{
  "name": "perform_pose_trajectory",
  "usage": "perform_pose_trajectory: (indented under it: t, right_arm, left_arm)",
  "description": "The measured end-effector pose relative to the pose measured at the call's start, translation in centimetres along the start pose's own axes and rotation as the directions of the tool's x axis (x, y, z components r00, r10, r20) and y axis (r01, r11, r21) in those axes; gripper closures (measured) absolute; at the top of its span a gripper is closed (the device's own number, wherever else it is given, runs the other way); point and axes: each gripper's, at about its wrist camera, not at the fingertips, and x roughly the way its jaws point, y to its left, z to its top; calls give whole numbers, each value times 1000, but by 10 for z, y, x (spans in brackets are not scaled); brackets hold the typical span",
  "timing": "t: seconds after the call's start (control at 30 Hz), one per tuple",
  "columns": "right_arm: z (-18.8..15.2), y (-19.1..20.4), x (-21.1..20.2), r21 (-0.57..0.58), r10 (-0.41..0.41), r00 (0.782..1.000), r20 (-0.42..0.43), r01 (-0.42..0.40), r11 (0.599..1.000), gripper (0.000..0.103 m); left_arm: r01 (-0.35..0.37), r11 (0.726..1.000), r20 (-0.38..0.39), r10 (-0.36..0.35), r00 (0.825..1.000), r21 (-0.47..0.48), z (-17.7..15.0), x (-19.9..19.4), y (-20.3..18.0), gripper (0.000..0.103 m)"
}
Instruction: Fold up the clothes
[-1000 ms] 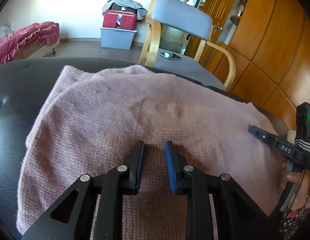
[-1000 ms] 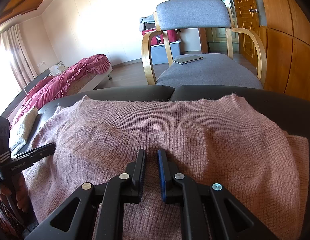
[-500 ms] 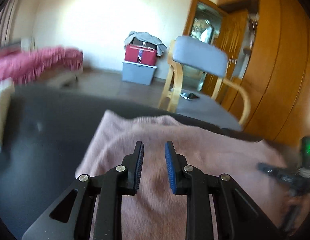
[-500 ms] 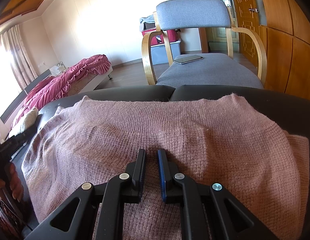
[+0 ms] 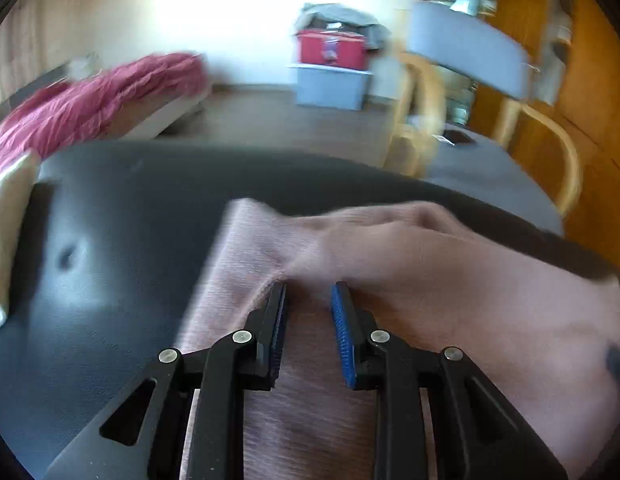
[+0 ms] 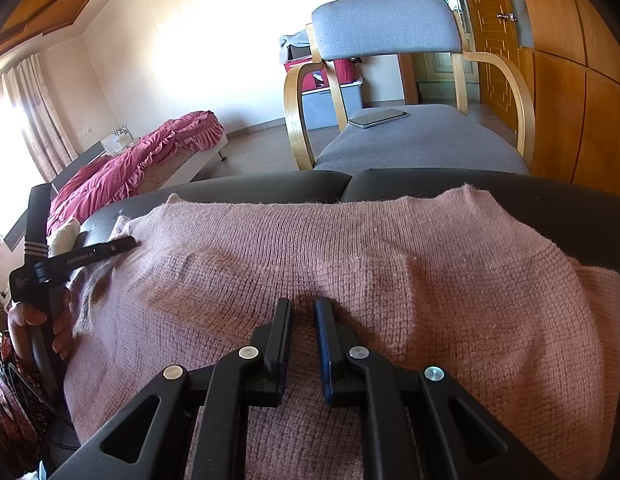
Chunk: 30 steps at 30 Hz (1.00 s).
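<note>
A pink knit sweater (image 6: 350,264) lies spread across a black leather surface (image 5: 122,240). The left gripper (image 5: 310,300) hovers over the sweater's left part, jaws parted, nothing between them — that view is blurred. The right gripper (image 6: 303,308) rests on the knit, jaws narrowly apart — whether it pinches fabric cannot be told.

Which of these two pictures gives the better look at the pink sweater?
The right wrist view: the pink sweater is sharp, its knit and far edge showing, spread over the dark seat. The left wrist view shows it blurred by motion, mostly one end with a raised fold.
</note>
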Motion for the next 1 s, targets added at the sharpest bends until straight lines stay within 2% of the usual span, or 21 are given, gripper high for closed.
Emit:
perform_pose_trajectory:
  t: [0.07, 0.2, 0.27, 0.33, 0.4, 0.43, 0.5, 0.53, 0.63, 0.73, 0.77, 1.0]
  right_arm:
    - [0, 1, 0, 0, 0, 1000, 0, 0, 1000, 93]
    - [0, 1, -1, 0, 1, 1000, -1, -1, 1000, 93]
    - [0, 1, -1, 2, 3, 1000, -1, -3, 1000, 93]
    - [0, 2, -1, 3, 4, 1000, -1, -4, 1000, 93]
    - [0, 2, -1, 1, 2, 1000, -2, -2, 1000, 93]
    - [0, 2, 0, 0, 0, 1000, -2, 0, 1000, 93]
    - [0, 2, 0, -1, -2, 1000, -2, 2, 1000, 93]
    - [0, 3, 0, -2, -3, 1000, -2, 3, 1000, 93]
    - [0, 3, 0, -3, -3, 1000, -3, 3, 1000, 93]
    - [0, 3, 0, -2, -3, 1000, -3, 3, 1000, 93]
    - [0, 3, 1, -2, -3, 1000, -3, 3, 1000, 93]
    - [-1, 0, 1, 5, 6, 1000, -3, -6, 1000, 93]
  left_arm:
    - [-4, 999, -3, 4, 1000, -48, 1, 3, 10, 80]
    - [-33, 999, 6, 34, 999, -22, 0, 3, 2, 80]
    - [-20, 999, 20, 21, 1000, -29, -1, 0, 3, 80]
    - [14, 998, 63, -10, 998, -67, -4, -12, 6, 80]
    - [44, 993, 139, -28, 990, -109, -9, -32, 7, 78]
    - [70, 992, 173, -52, 984, -101, -10, -40, 4, 77]
    - [127, 992, 232, -119, 965, -21, -10, -51, -13, 67]
    - [114, 993, 248, -120, 961, 38, -9, -52, -25, 67]
    - [45, 994, 218, -66, 974, 104, -5, -40, -42, 67]
    - [3, 998, 98, -10, 995, 70, 4, -11, -35, 67]
    - [-3, 998, 69, 0, 998, 56, 5, -6, -32, 67]
    - [46, 999, 142, -44, 989, -11, -10, -33, -21, 68]
